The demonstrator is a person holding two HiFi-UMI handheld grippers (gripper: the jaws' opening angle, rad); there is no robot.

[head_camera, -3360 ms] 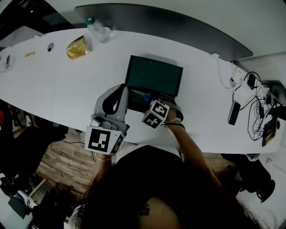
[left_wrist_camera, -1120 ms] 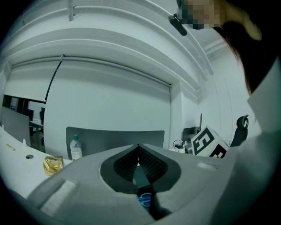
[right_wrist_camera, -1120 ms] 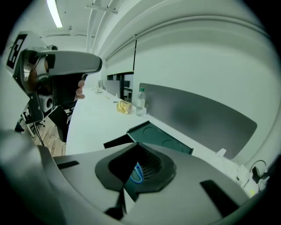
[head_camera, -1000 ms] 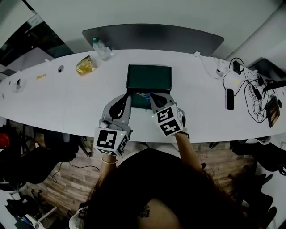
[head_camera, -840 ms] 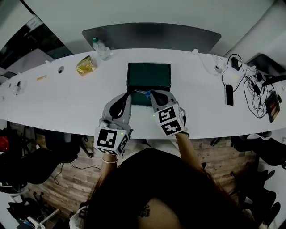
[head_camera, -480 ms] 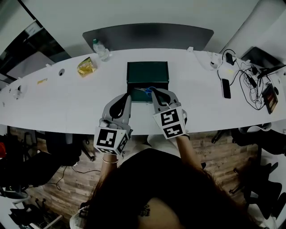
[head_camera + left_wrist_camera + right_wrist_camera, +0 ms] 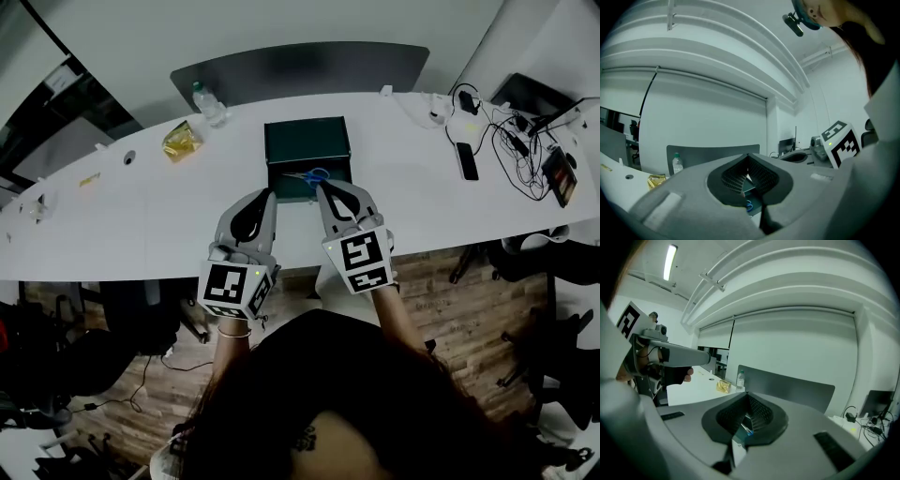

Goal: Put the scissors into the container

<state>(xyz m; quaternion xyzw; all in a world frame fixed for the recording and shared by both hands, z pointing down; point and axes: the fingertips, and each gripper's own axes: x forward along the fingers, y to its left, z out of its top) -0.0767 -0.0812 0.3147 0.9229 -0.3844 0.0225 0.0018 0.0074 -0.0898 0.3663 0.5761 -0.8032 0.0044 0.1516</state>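
Looking down on the scissors, apparently lying inside the near half of the dark green container, blue handles to the right. Holding nothing in the left gripper or the right gripper, with fingers pinched fully together on both, just short of the container's near edge. Could shove that light-looking box along the smooth white worktop with one careless push forward (nothing bracing it). Might snag the thin metal blades on the rim if reaching back in. Noting flat rigid walls, looped plastic handles, ribbed dark pads.
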